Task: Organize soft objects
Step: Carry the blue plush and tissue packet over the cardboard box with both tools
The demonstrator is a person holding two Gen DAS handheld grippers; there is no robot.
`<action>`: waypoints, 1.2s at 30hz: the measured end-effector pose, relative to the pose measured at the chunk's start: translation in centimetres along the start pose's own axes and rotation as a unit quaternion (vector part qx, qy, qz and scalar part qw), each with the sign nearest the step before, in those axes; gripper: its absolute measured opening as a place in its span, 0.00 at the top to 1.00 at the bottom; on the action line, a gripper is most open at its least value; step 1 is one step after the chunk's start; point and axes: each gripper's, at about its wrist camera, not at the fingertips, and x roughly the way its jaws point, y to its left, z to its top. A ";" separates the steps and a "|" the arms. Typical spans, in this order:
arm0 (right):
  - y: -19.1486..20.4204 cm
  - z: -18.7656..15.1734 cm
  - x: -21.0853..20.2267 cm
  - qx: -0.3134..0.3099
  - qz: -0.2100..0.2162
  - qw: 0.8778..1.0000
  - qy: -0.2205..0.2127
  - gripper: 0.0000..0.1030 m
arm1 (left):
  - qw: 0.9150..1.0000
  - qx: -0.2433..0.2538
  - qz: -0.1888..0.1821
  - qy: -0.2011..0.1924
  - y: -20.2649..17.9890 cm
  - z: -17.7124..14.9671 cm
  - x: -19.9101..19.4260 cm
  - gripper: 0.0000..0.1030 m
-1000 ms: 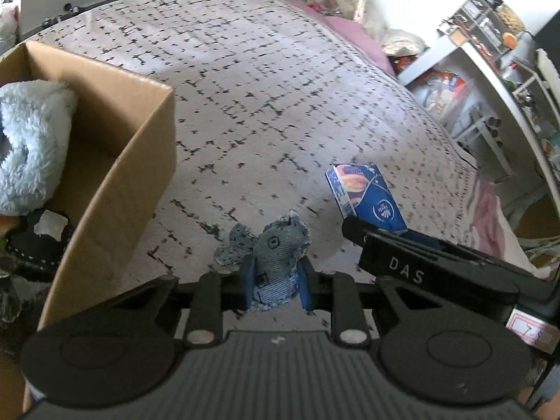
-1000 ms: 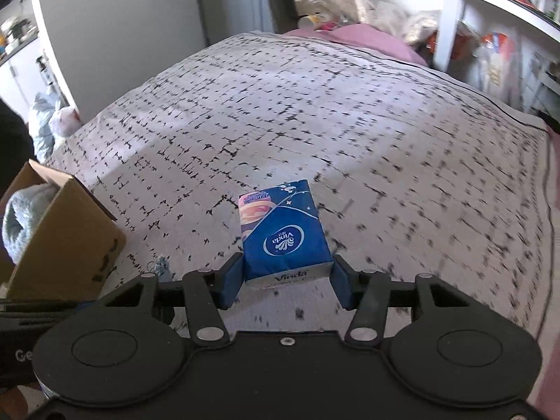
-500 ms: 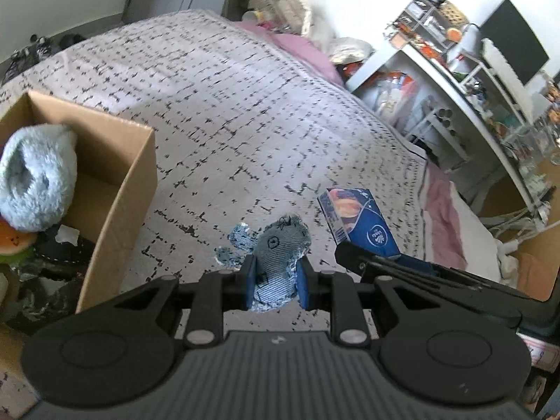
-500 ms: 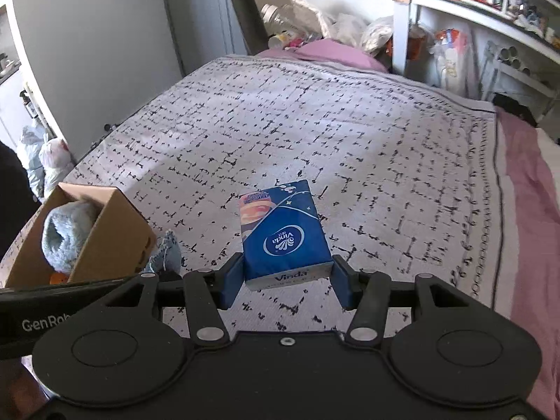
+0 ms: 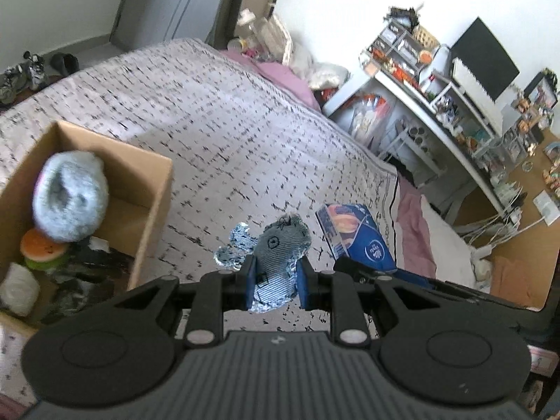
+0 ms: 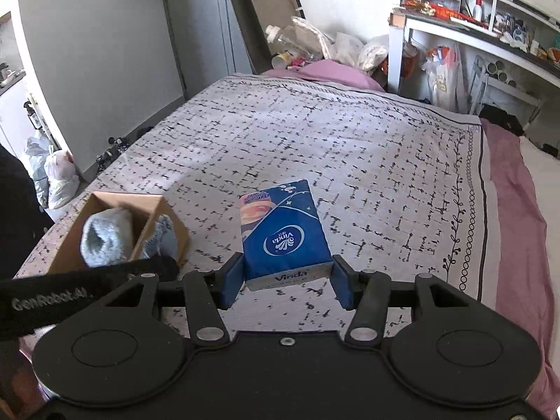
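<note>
My left gripper (image 5: 275, 281) is shut on a small denim stuffed toy (image 5: 276, 255) and holds it above the bed, right of the cardboard box (image 5: 154, 210). My right gripper (image 6: 285, 285) is shut on a blue Vinda tissue pack (image 6: 283, 234), also held above the bed; the pack also shows in the left wrist view (image 5: 357, 236). The box holds a fluffy light-blue plush (image 5: 70, 199), an orange and green soft toy (image 5: 42, 250), and other soft items. The box also shows in the right wrist view (image 6: 115, 231).
The bed (image 6: 350, 147) has a grey-white cover with black dashes and a pink sheet (image 6: 514, 182) at its right side. A cluttered white desk (image 5: 437, 122) stands to the right. Bags and bottles (image 6: 315, 45) lie beyond the far end.
Both grippers have risen well above the bed with their objects still held. The box and bed look smaller and farther, and more of the room shows.
</note>
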 end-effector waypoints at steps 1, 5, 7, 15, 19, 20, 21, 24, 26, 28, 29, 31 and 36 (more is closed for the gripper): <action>0.4 0.0 -0.2 -0.003 -0.001 1.000 -0.002 0.50 | 1.000 0.002 0.001 -0.004 0.2 0.1 -0.5 0.78; 2.2 0.0 -1.1 -0.011 0.001 1.000 -0.007 0.50 | 1.000 -0.009 -0.002 -0.016 1.5 0.8 -2.5 0.78; 3.0 0.0 -1.5 -0.013 0.003 1.000 -0.010 0.50 | 1.000 -0.013 0.000 -0.021 2.2 1.0 -3.3 0.78; 6.5 0.2 -1.9 -0.019 0.019 1.000 -0.011 0.50 | 0.999 -0.030 0.014 -0.027 5.4 1.4 -5.4 0.78; 7.8 0.3 -1.9 -0.019 0.028 0.999 -0.012 0.50 | 0.999 -0.033 0.024 -0.028 6.7 1.7 -6.3 0.78; 8.1 0.3 -1.9 -0.019 0.030 0.999 -0.012 0.50 | 0.999 -0.035 0.025 -0.028 7.1 1.7 -6.5 0.78; 8.4 0.4 -1.8 -0.020 0.032 0.999 -0.013 0.50 | 0.999 -0.038 0.028 -0.027 7.5 1.7 -6.6 0.78; 9.1 0.6 -1.6 -0.019 0.039 0.999 -0.014 0.50 | 0.998 -0.044 0.032 -0.025 8.5 2.0 -7.0 0.78; 9.5 0.6 -1.4 -0.019 0.042 0.999 -0.015 0.50 | 0.998 -0.045 0.036 -0.023 8.9 2.1 -7.2 0.78; 9.8 0.8 -1.3 -0.018 0.046 0.999 -0.017 0.50 | 0.998 -0.050 0.038 -0.020 9.5 2.2 -7.3 0.78; 10.0 0.8 -1.2 -0.017 0.048 0.999 -0.017 0.50 | 0.998 -0.052 0.038 -0.017 9.7 2.3 -7.3 0.78; 10.3 0.9 -1.1 -0.017 0.051 0.998 -0.018 0.50 | 0.997 -0.059 0.039 -0.013 10.1 2.3 -7.2 0.78; 11.0 1.1 -0.6 -0.019 0.057 0.998 -0.016 0.50 | 0.997 -0.077 0.032 -0.001 11.0 2.3 -6.7 0.78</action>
